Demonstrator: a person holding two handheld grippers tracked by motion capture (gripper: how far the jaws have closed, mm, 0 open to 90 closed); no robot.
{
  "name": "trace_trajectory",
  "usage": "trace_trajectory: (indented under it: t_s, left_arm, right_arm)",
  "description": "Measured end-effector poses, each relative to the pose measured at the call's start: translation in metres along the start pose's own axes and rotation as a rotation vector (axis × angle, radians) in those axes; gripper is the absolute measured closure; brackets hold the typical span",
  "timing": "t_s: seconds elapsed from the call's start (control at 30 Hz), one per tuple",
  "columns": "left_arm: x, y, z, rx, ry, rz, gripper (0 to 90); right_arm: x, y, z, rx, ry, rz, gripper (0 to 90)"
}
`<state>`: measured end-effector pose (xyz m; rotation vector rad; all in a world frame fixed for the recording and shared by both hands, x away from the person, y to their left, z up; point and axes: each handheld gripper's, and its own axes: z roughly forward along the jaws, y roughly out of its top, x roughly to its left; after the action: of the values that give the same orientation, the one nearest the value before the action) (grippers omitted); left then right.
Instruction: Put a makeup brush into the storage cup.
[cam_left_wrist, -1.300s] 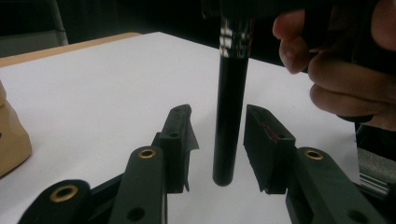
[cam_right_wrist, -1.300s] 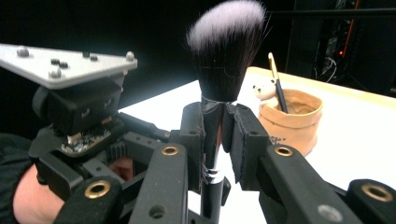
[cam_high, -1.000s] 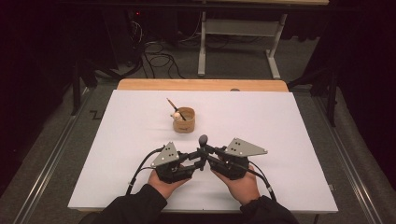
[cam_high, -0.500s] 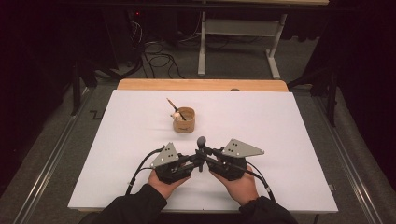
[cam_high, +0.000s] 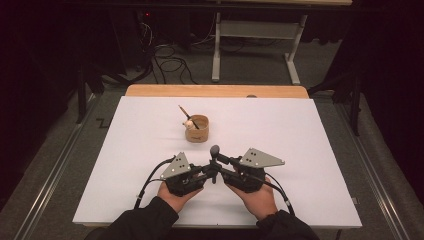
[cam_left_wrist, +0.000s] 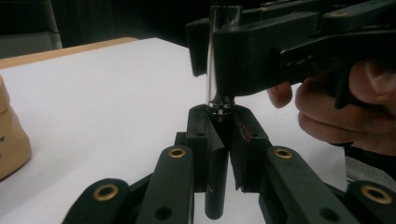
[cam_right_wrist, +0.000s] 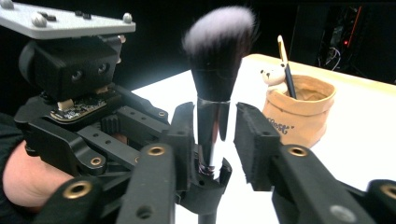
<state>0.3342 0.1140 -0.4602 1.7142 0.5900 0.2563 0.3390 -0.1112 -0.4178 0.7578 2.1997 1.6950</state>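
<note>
A makeup brush (cam_right_wrist: 212, 93) stands upright between two hand-held grippers near the table's (cam_high: 320, 150) front edge. The left gripper (cam_left_wrist: 219, 140) is clamped on the handle below the metal ferrule; the right gripper's (cam_right_wrist: 219, 140) jaws stand apart around the ferrule, seemingly not yet gripping. The tan pot (cam_high: 197, 128), already holding a pencil (cam_high: 186, 114) and a small bear figure (cam_right_wrist: 273, 77), sits at 11 o'clock from the brush, well apart. The handover looks midway; carrying the brush to the pot remains.
</note>
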Motion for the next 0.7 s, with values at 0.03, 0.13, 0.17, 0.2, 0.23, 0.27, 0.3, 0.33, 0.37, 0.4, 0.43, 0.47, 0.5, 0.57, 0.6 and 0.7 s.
trace_trajectory:
  t_s: [0.03,0.13,0.17,0.2,0.23,0.27,0.3,0.33,0.37,0.4,0.43,0.47,0.5,0.57,0.6,0.7]
  left_arm:
    - [0.001,0.0,-0.001,0.001,0.005,0.001,78.9]
    - [0.005,0.001,-0.003,-0.003,0.021,-0.006,78.9]
    - [0.007,0.002,-0.005,-0.005,0.028,-0.007,78.9]
    - [0.009,0.002,-0.006,-0.006,0.034,-0.009,78.9]
    - [0.011,0.003,-0.007,-0.01,0.04,-0.011,78.9]
    - [0.012,0.003,-0.009,-0.01,0.048,-0.011,79.0]
    - [0.014,0.004,-0.01,-0.012,0.054,-0.01,78.9]
    - [0.016,0.004,-0.012,-0.015,0.059,-0.013,78.9]
    - [0.018,0.005,-0.013,-0.019,0.067,-0.017,78.9]
    - [0.02,0.006,-0.015,-0.022,0.074,-0.021,78.9]
    - [0.021,0.006,-0.017,-0.025,0.081,-0.025,78.9]
    - [0.023,0.007,-0.018,-0.031,0.087,-0.028,78.9]
    - [0.025,0.008,-0.02,-0.032,0.092,-0.031,78.9]
    - [0.028,0.009,-0.023,-0.038,0.096,-0.041,78.9]
    - [0.03,0.01,-0.025,-0.041,0.101,-0.044,78.9]
    - [0.035,0.011,-0.029,-0.045,0.116,-0.052,78.9]
  right_arm:
    - [-0.001,0.0,-0.001,-0.003,0.001,0.005,65.1]
    - [-0.002,0.001,-0.003,-0.01,-0.003,0.007,61.9]
    - [-0.003,0.002,-0.004,-0.012,-0.006,0.008,60.7]
    - [-0.004,0.002,-0.005,-0.013,-0.009,0.009,59.4]
    - [-0.006,0.003,-0.006,-0.015,-0.013,0.009,58.1]
    - [-0.007,0.003,-0.008,-0.011,-0.02,0.01,57.1]
    - [-0.008,0.003,-0.009,-0.004,-0.029,-0.001,56.0]
    - [-0.008,0.003,-0.01,0.004,-0.043,-0.015,55.4]
    - [-0.01,0.003,-0.012,0.007,-0.055,-0.018,54.8]
    - [-0.012,0.002,-0.013,0.008,-0.058,-0.01,53.9]
    - [-0.014,0.002,-0.014,0.012,-0.061,-0.008,53.1]
    - [-0.015,0.001,-0.016,0.016,-0.068,-0.008,52.2]
    - [-0.017,0.001,-0.018,0.02,-0.074,-0.01,51.4]
    - [-0.021,-0.001,-0.021,0.03,-0.087,-0.01,50.0]
    - [-0.023,-0.002,-0.023,0.033,-0.094,-0.008,48.8]
    - [-0.032,-0.004,-0.03,0.046,-0.112,0.006,46.2]
